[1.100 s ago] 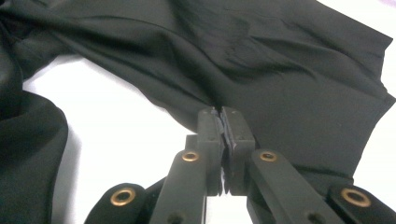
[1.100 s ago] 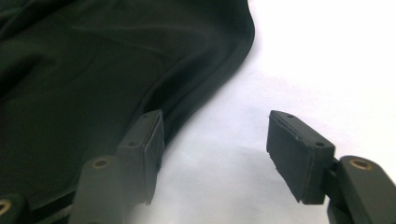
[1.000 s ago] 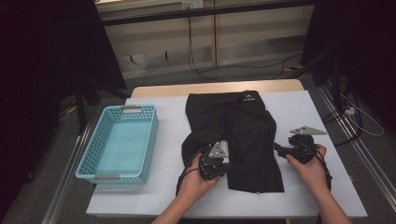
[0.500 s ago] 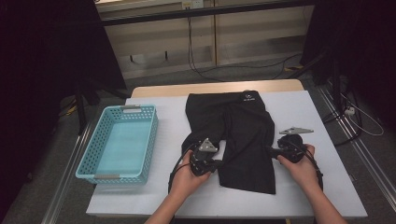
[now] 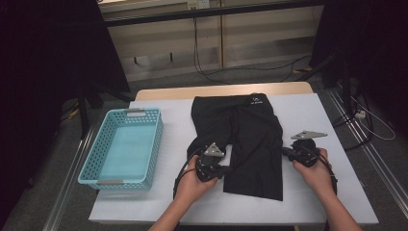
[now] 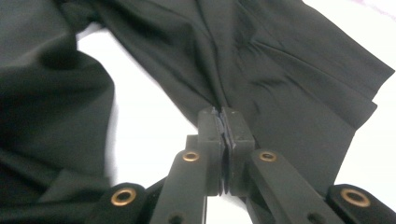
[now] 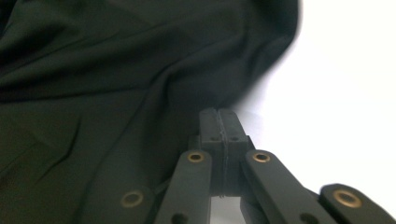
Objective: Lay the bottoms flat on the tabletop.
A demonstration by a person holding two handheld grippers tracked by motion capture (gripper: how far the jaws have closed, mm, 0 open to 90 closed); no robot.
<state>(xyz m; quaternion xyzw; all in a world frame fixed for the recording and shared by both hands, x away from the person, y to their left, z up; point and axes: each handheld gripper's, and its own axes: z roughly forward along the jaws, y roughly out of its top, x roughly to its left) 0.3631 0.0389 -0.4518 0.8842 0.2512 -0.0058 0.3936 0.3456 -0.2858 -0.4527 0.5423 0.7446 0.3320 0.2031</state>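
High view: I see a white counter (image 5: 312,115), black shorts (image 5: 243,130) at its middle, a turquoise basket (image 5: 122,147) left and bare counter right. Left tool (image 5: 222,169) at the left hem, right tool (image 5: 284,152) at the right edge.

Left gripper view: left tool (image 6: 223,114) pinching shorts (image 6: 261,60) fabric.

Right gripper view: right tool (image 7: 218,113) has just been closing; jaws pressed together at the shorts' (image 7: 116,70) edge, can't tell if cloth is caught.

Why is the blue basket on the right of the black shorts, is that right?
No. In the high view the basket sits on the left of the shorts, not the right. It is blue, as you said.
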